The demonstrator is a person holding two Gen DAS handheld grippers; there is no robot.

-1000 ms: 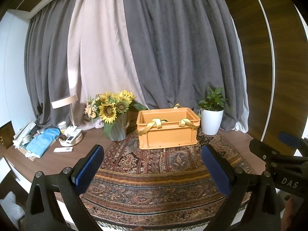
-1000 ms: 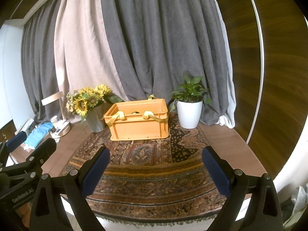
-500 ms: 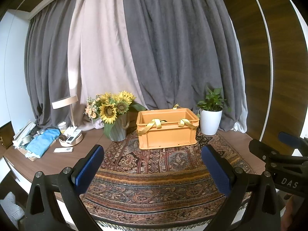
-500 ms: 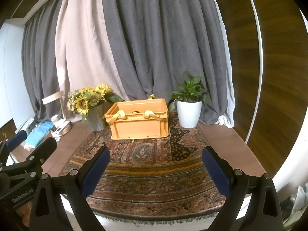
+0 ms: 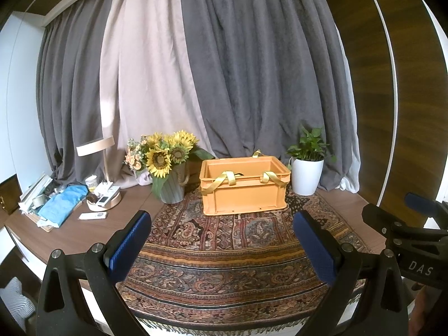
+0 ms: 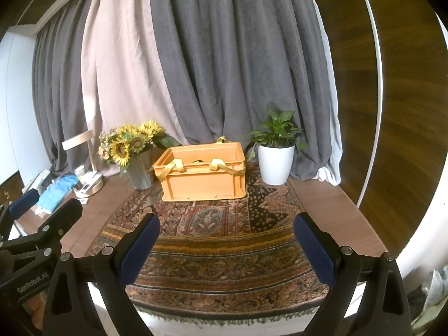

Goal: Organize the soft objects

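An orange plastic crate [image 5: 243,193] stands on a patterned rug [image 5: 224,252] at the back of the table. Yellow fabric straps [image 5: 224,180] hang over its front rim, and something dark shows inside. The crate also shows in the right wrist view [image 6: 203,177]. My left gripper [image 5: 222,245] is open and empty, well short of the crate above the rug's near part. My right gripper [image 6: 226,243] is open and empty too, beside it at the same distance. Each gripper shows at the edge of the other's view.
A vase of sunflowers [image 5: 168,173] stands left of the crate. A potted plant in a white pot [image 5: 306,175] stands to its right. A lamp [image 5: 96,147], remotes [image 5: 93,216] and a blue cloth [image 5: 63,203] lie at far left. Curtains hang behind.
Both grippers have drawn back slightly, so the crate looks a little smaller. Both stay open and empty.
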